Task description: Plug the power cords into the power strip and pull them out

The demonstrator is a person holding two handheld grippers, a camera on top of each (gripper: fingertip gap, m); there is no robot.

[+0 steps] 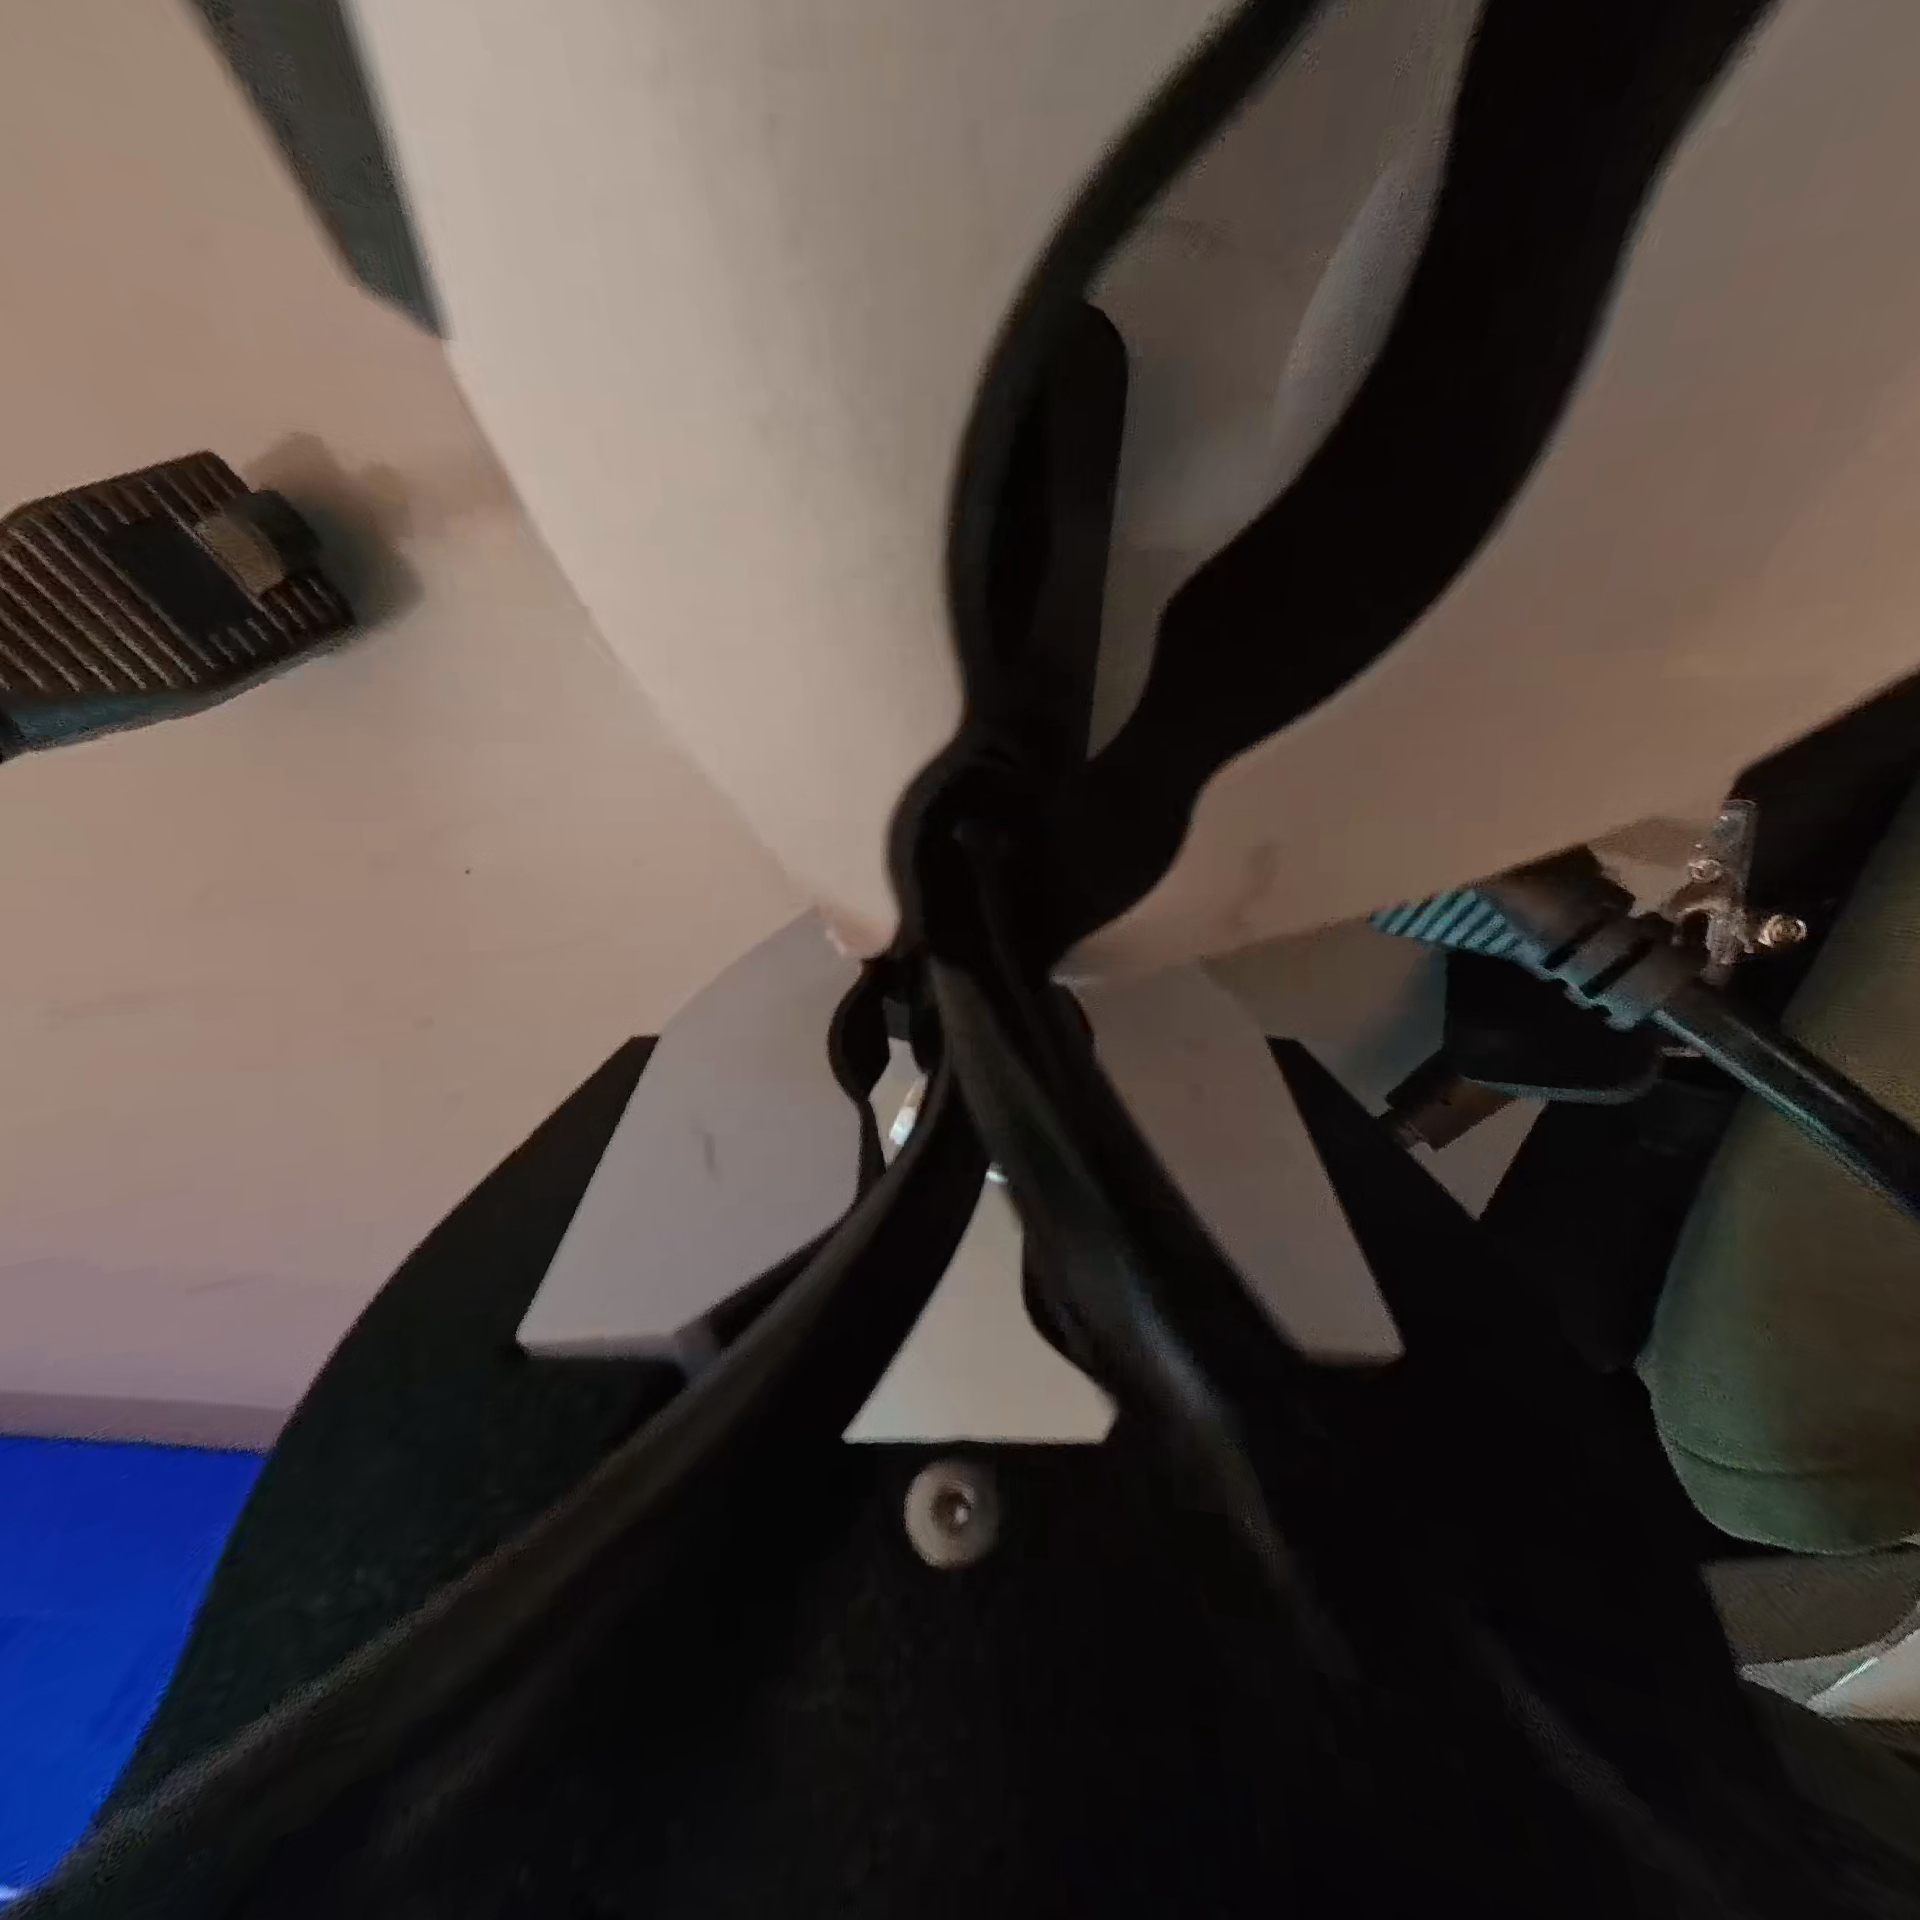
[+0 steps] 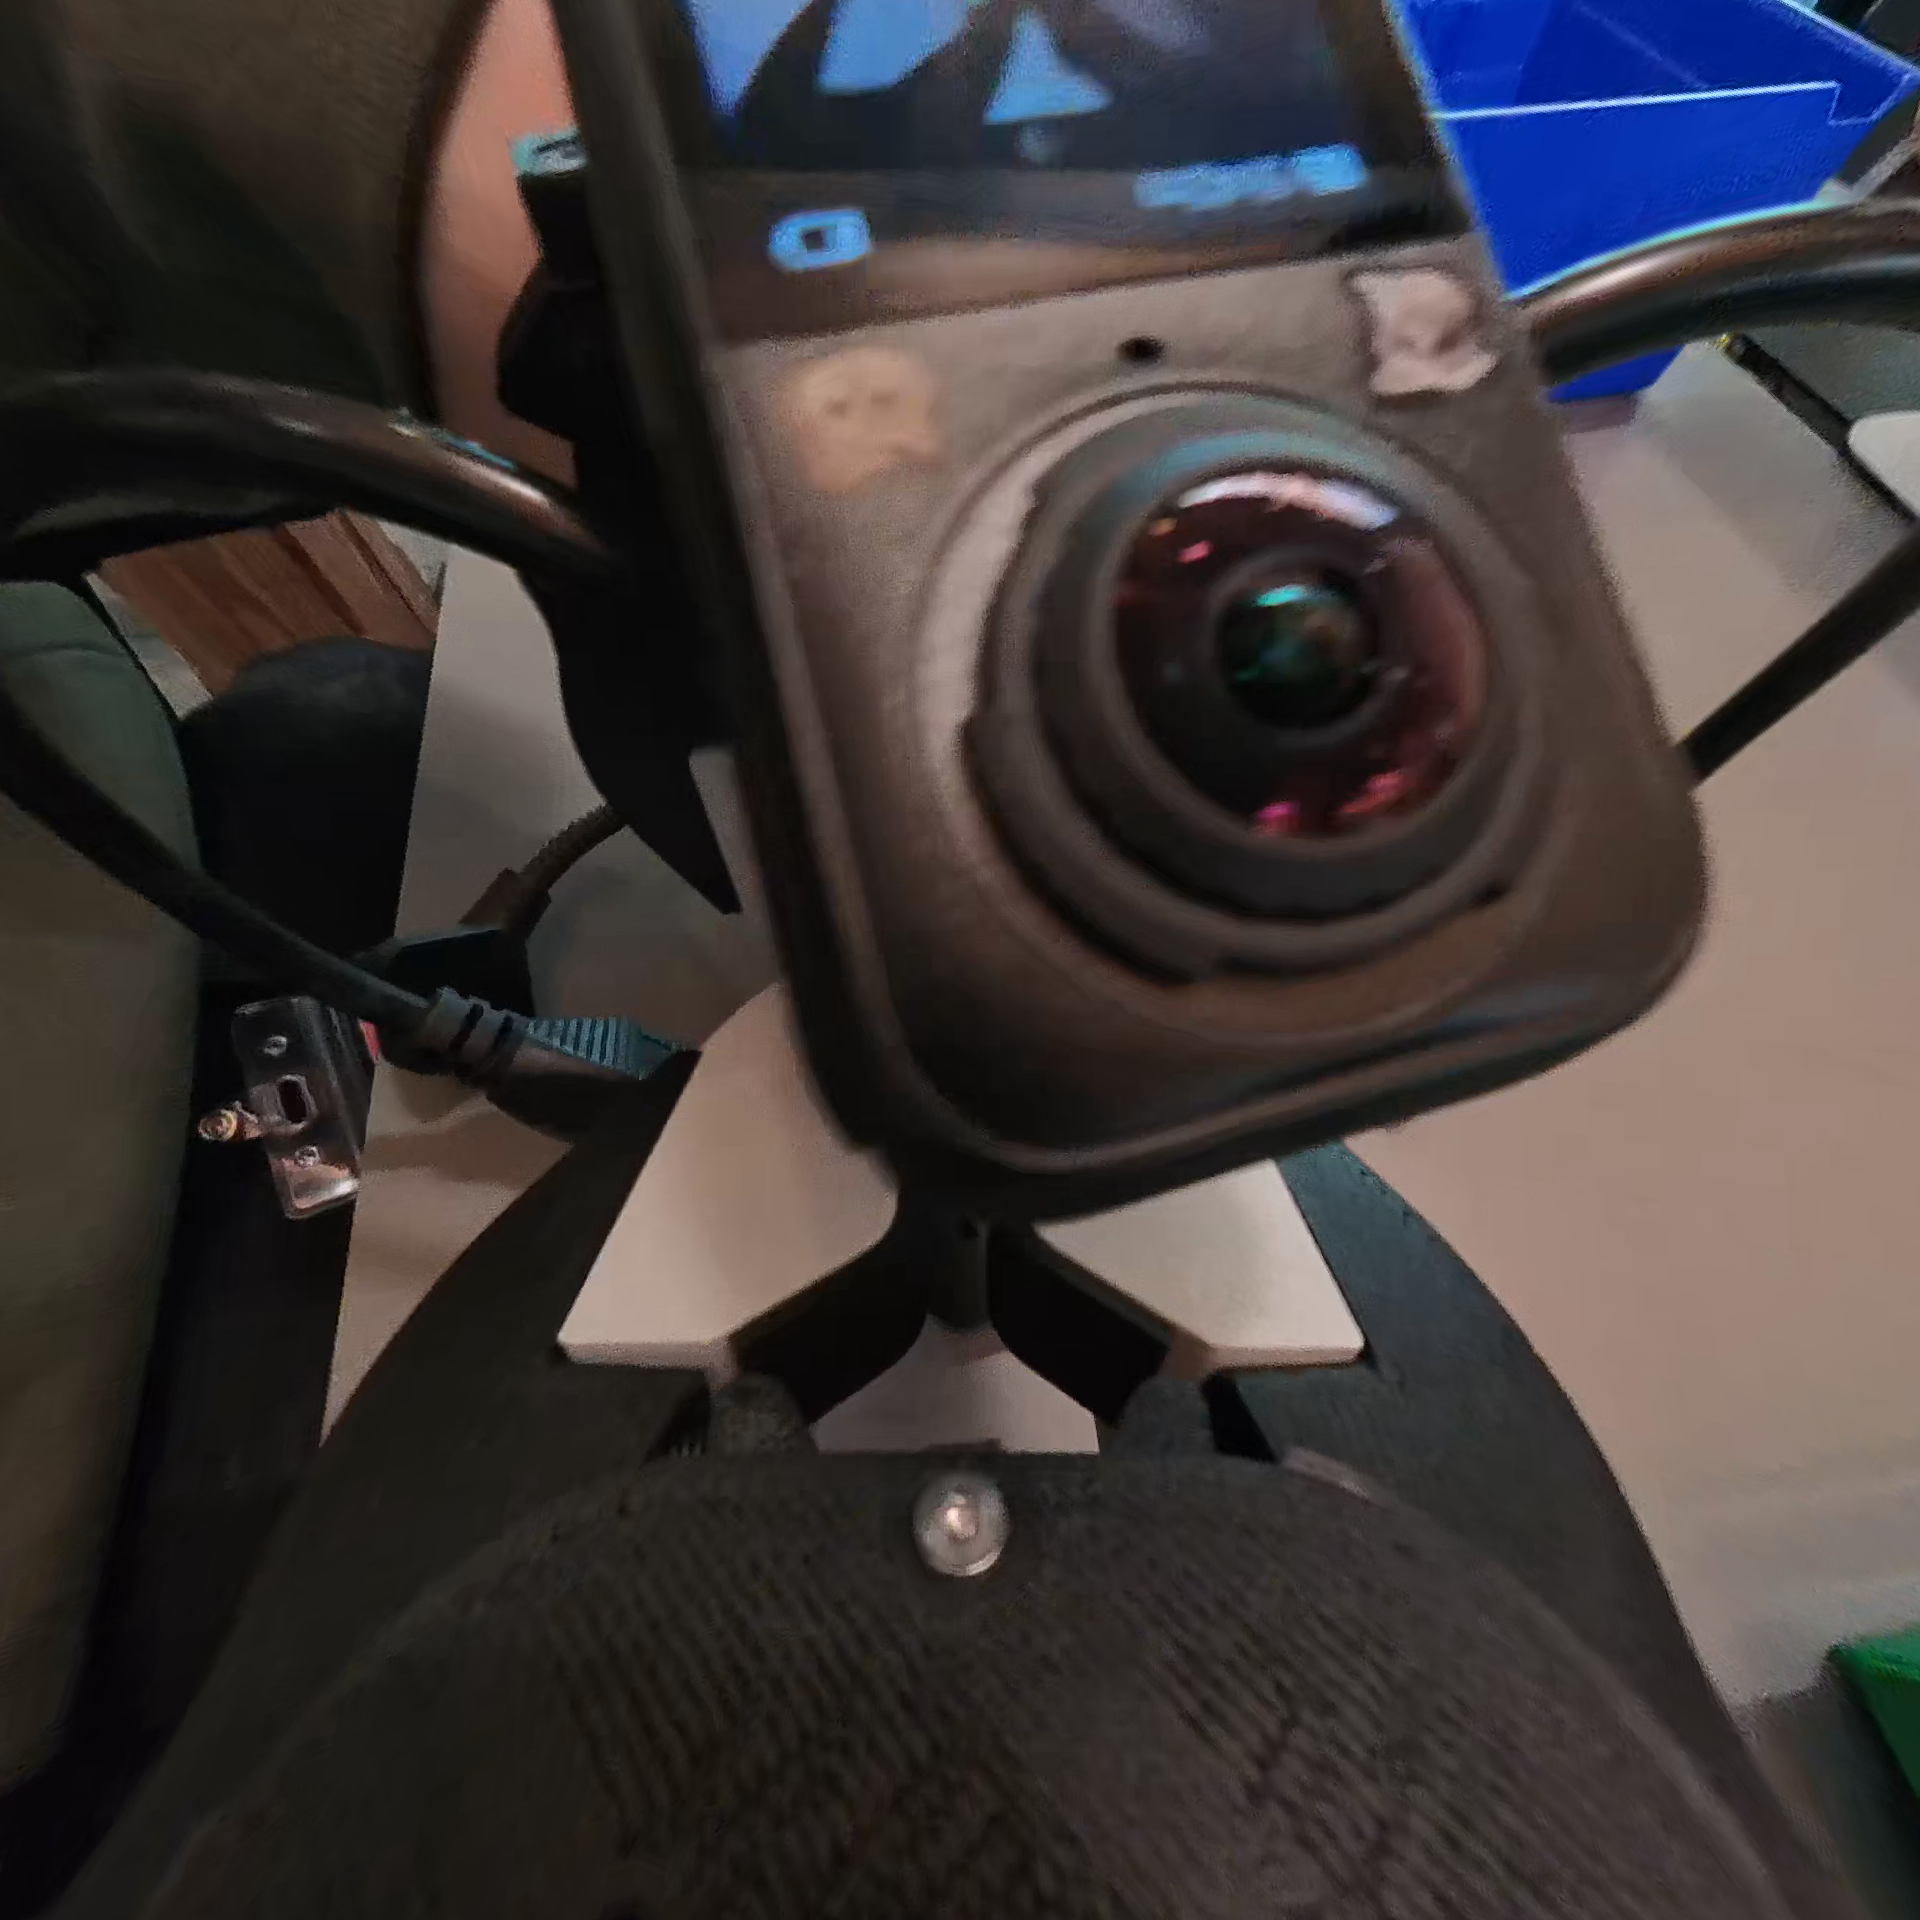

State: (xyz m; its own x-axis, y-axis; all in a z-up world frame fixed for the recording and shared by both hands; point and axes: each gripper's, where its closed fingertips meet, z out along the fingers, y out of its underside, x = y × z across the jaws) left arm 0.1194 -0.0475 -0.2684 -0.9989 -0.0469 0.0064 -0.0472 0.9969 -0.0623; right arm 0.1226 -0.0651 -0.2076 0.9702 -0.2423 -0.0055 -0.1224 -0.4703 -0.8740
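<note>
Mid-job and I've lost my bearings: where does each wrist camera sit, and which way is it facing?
Left wrist view: on the left gripper, facing the pale table; its fingers pinch black cords.
Right wrist view: on the right gripper, facing a camera close up; its fingertips are hidden.
Shared: ribbed plug, metal bracket, the person's olive clothing.

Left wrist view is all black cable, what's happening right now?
The left gripper is clamped on a bundle of black power cords above the pale table. One plug lies loose on it; a second plug rests near a metal bracket. The right gripper has its tips hidden behind the left gripper's camera. No power strip shows.
</note>
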